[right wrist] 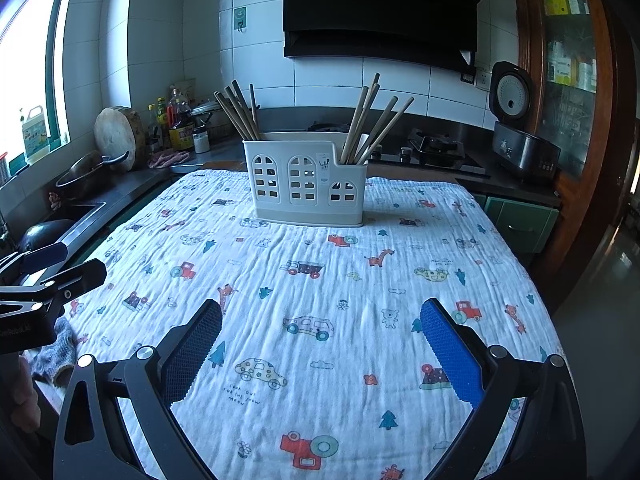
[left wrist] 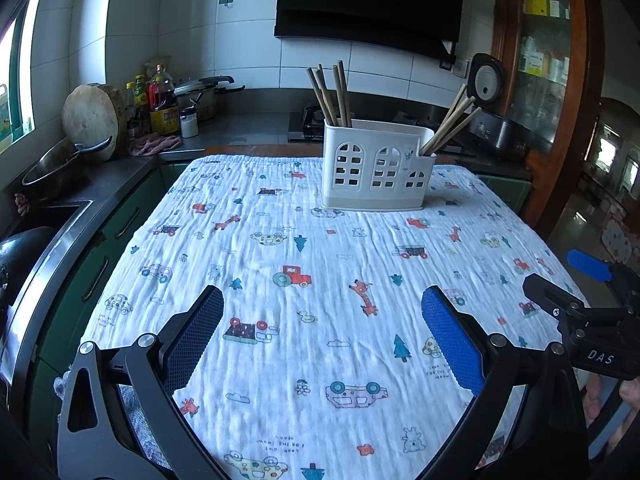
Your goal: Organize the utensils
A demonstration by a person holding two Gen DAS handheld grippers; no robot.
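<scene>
In the left wrist view, the left gripper [left wrist: 322, 336] fills the bottom of the frame with its two blue-padded fingers [left wrist: 452, 340] spread wide and nothing between them, hovering over a printed cloth [left wrist: 280, 248] that covers the table. A white utensil holder [left wrist: 378, 166] stands on the cloth above the centre of the frame, toward the far edge. One bunch of chopsticks [left wrist: 330, 94] sticks up from its left end, and a second bunch [left wrist: 450, 124] leans out to the right from its lower right compartment. The right gripper [left wrist: 580, 280] enters at the right edge of the frame; from here I cannot tell how its jaws stand. A cutting board [left wrist: 90, 118] leans on the counter at the upper left, with bottles [left wrist: 162, 100] beside it.

In the right wrist view, the right gripper [right wrist: 320, 344] sits at the bottom of the frame, fingers wide apart and holding nothing, above the same cloth [right wrist: 320, 280]. The utensil holder [right wrist: 306, 178] stands at the centre, just above the middle, with chopsticks [right wrist: 238, 110] rising from its left end and another bunch [right wrist: 374, 122] fanning from its right compartment. The left gripper [right wrist: 52, 264] shows at the left edge. A rice cooker [right wrist: 520, 136] sits on the counter at the upper right.
</scene>
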